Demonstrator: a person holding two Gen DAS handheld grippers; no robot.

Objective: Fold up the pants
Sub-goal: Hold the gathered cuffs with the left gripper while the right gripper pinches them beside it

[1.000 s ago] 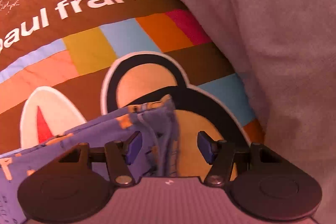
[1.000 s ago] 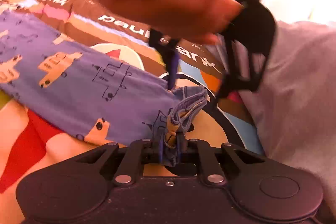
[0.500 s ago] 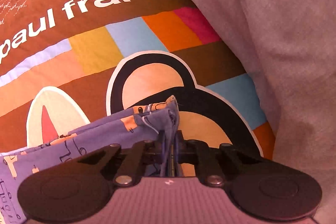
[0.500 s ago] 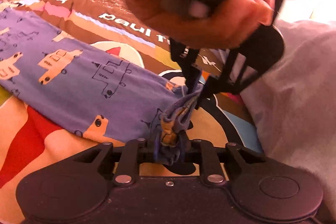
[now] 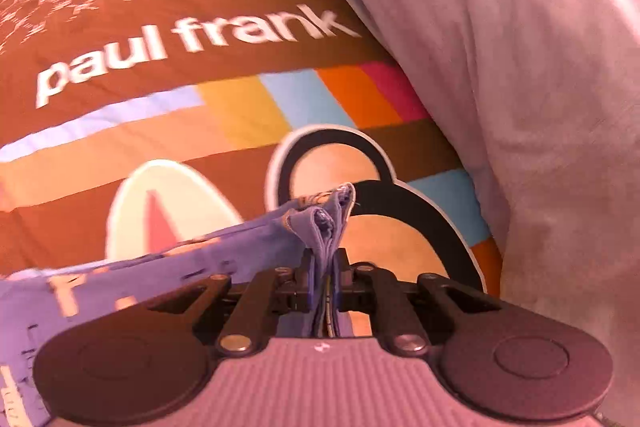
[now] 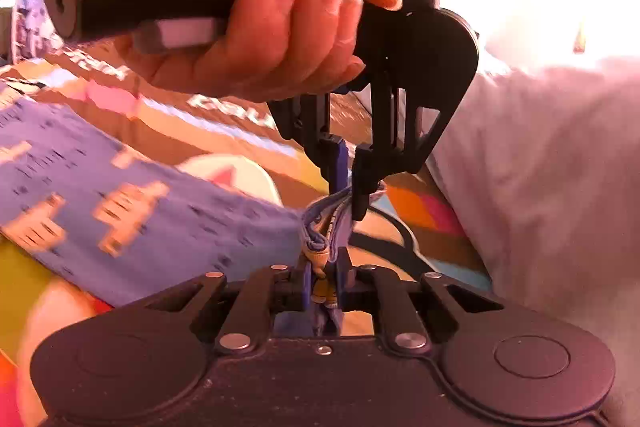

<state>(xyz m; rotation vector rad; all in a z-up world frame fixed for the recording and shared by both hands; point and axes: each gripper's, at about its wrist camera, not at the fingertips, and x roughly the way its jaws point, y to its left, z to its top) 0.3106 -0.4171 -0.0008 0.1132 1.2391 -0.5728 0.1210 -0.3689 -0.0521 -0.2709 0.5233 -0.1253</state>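
The pants point(image 6: 168, 215) are purple with orange car prints and lie on a brown "paul frank" bedspread point(image 5: 192, 39). My left gripper point(image 5: 324, 277) is shut on a bunched end of the pants point(image 5: 324, 223) and lifts it off the bedspread. My right gripper point(image 6: 325, 281) is shut on the same bunched end from the near side. In the right wrist view the left gripper point(image 6: 347, 183) comes down from above, held by a hand point(image 6: 280, 39), and pinches the cloth just beyond my right fingers.
A pale grey blanket point(image 5: 520, 59) is heaped along the right side and shows in the right wrist view point(image 6: 540, 167) too. The bedspread point(image 6: 24, 283) extends to the left under the pants.
My left gripper went from open around the pants end to shut on it, then lifted it. My right gripper stayed shut on the cloth and both rose a little.
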